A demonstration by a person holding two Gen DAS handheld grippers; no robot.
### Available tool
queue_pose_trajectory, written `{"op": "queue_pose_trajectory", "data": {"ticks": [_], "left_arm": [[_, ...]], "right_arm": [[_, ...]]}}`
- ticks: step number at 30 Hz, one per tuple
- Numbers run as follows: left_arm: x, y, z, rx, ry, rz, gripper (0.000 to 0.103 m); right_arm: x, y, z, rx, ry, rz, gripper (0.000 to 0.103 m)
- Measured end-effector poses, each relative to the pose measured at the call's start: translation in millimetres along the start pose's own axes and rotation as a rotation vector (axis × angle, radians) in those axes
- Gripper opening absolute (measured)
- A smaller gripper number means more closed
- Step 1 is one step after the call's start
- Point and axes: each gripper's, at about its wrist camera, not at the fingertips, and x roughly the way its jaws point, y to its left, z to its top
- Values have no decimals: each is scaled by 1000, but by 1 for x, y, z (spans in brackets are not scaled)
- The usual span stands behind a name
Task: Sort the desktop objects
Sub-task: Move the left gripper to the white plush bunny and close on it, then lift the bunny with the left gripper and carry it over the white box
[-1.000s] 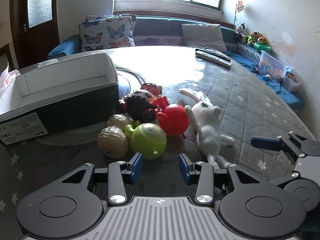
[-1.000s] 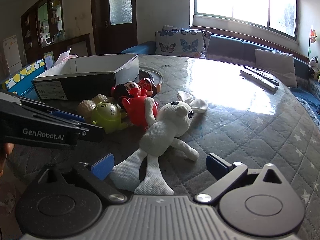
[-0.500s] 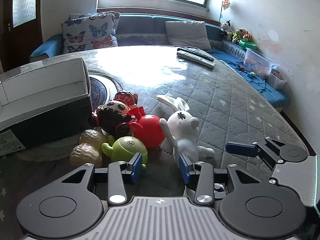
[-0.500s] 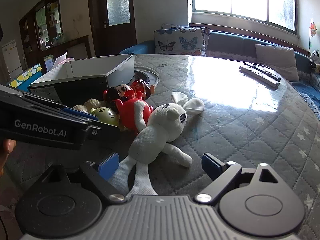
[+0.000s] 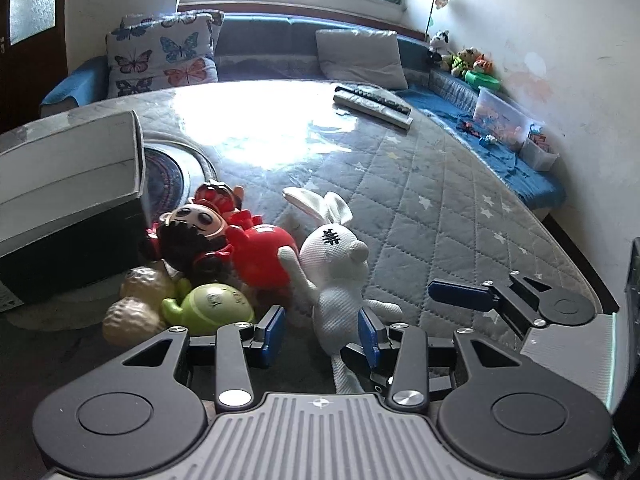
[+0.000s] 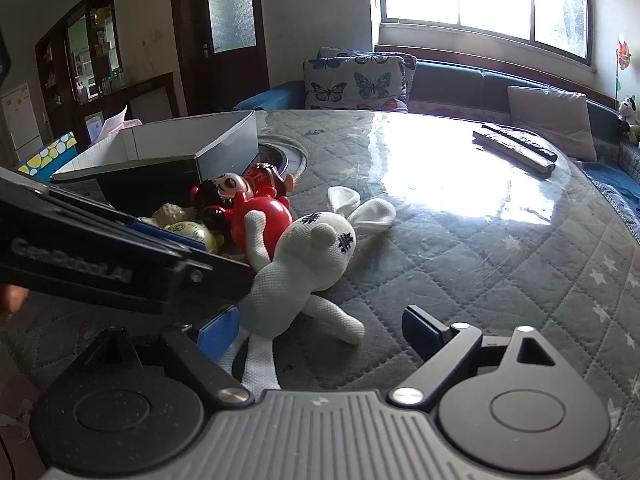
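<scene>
A white plush rabbit (image 5: 340,276) lies on the quilted table, also in the right wrist view (image 6: 304,264). Left of it sit a red toy (image 5: 262,256), a doll with a black-haired head (image 5: 192,228), a green round toy (image 5: 212,308) and a beige peanut-shaped toy (image 5: 132,308). My left gripper (image 5: 322,332) is open, its fingers on either side of the rabbit's lower body. My right gripper (image 6: 320,328) is open, low over the table, with the rabbit's legs between its fingers. The left gripper's side hides part of the toy pile in the right wrist view.
An open cardboard box (image 5: 72,184) stands left of the toys, also in the right wrist view (image 6: 168,152). Two remote controls (image 5: 372,108) lie at the table's far side. A sofa with cushions (image 5: 160,56) runs behind the table.
My left gripper has moved right from the green toy to straddle the rabbit's body. The right gripper has edged closer to the rabbit's legs.
</scene>
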Motion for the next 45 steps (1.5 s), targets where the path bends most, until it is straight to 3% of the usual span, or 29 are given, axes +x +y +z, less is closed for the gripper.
{"op": "queue_pose_trajectory", "data": {"ticks": [8,22,31,38,45], "left_arm": [[27,4,8,-65,65,-13,43],[41,16,22,-161,126,-71,41],[42,21,22,-149,95,-137,26],[22,24,23,-119,49,-171,24],[-16,50,34,-144,-33,-145,24]], "right_arm": [[6,-6,1,9,7,11,90],[24,-7,10,10,20,70,88],[32,-5,14,10,34,106,78],[24,5,21,-18,15,143,71],[19,33,49,-97,-31,187,69]]}}
